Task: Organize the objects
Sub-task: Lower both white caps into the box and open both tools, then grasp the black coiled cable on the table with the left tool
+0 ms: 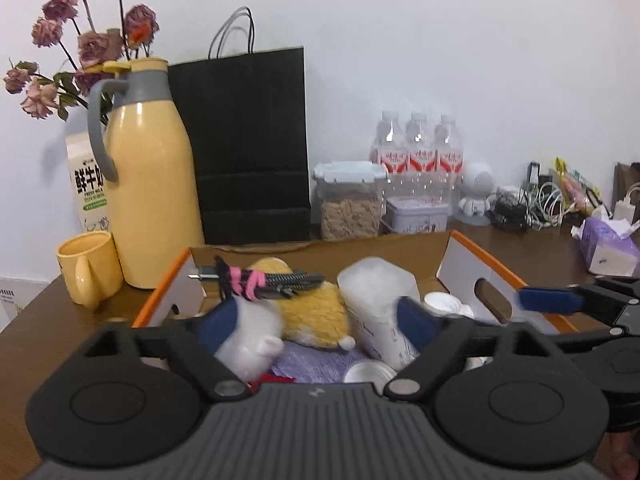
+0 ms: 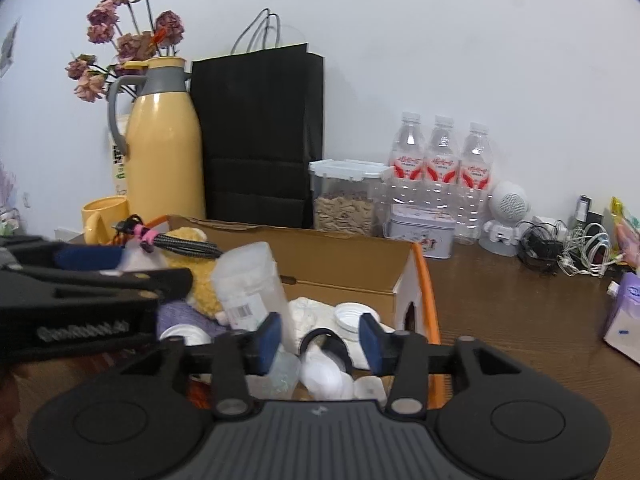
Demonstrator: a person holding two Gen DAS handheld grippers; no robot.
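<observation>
An orange-edged cardboard box (image 1: pixel 400 248) sits on the brown table, filled with loose items. Inside are a yellow and white plush toy (image 1: pixel 316 312), a braided cable bundle (image 1: pixel 280 280) with a pink tie lying on top of the toy, a translucent plastic container (image 1: pixel 376 292), white lids and a purple cloth. My left gripper (image 1: pixel 316 322) is open over the box, its blue pads either side of the plush and container without gripping them. My right gripper (image 2: pixel 320 340) is open above the box's right end, over a black ring (image 2: pixel 324 340) and white pieces.
Behind the box stand a yellow thermos (image 1: pixel 152 184), a yellow mug (image 1: pixel 88 264), a milk carton (image 1: pixel 86 176), a black paper bag (image 1: pixel 248 140), a clear food jar (image 1: pixel 350 200), three water bottles (image 1: pixel 416 148) and a tin (image 1: pixel 416 214). Tangled chargers (image 1: pixel 536 204) and a tissue pack (image 1: pixel 608 248) lie right.
</observation>
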